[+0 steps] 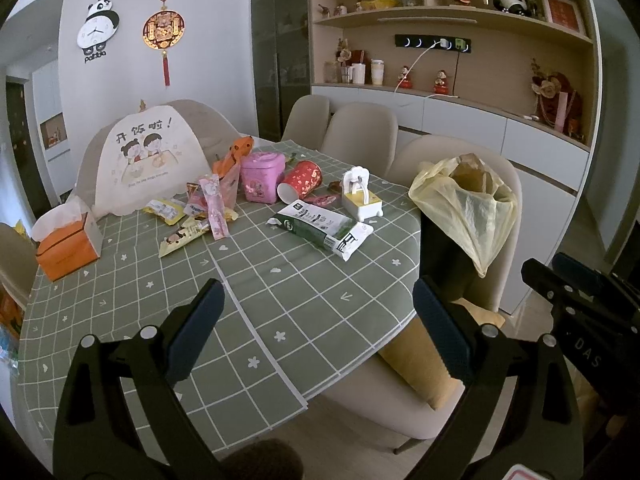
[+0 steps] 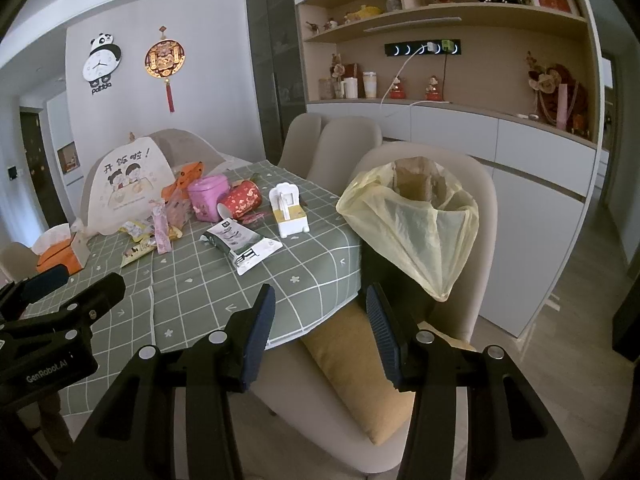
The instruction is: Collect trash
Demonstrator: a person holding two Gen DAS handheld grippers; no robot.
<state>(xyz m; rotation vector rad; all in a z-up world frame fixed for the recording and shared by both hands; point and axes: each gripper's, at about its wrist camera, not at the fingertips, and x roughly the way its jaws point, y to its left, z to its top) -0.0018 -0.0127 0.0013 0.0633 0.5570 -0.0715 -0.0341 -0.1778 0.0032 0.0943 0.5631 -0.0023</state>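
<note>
From the left wrist view, the left gripper (image 1: 316,320) hung above the near edge of the worktop (image 1: 256,304), its fingers (image 1: 200,332) spread wide with nothing between them. Trash lay scattered across the green checked cloth — a torn green-and-white wrapper (image 1: 320,228) nearest, a red paper cup (image 1: 300,182) tipped on its side behind it, and a cluster of small snack packets (image 1: 192,220) to the left. A pink tub (image 1: 262,176) and a white-and-yellow dispenser (image 1: 360,196) stood among them, an orange tissue box (image 1: 66,246) sat at the far left, and a mesh food cover (image 1: 152,160) rose behind. A yellow plastic bag (image 1: 468,208) hung open on a chair back just off the worktop's right edge. The right gripper (image 1: 568,288) showed at the right edge.

From the right wrist view, the right gripper (image 2: 320,332) hovered over a chair seat with a mustard cushion (image 2: 356,376), its fingers (image 2: 260,336) also apart and empty. The yellow plastic bag (image 2: 416,224) hung straight ahead — mouth open — and the wrapper (image 2: 240,244) lay on the worktop (image 2: 192,292) to its left.
</note>
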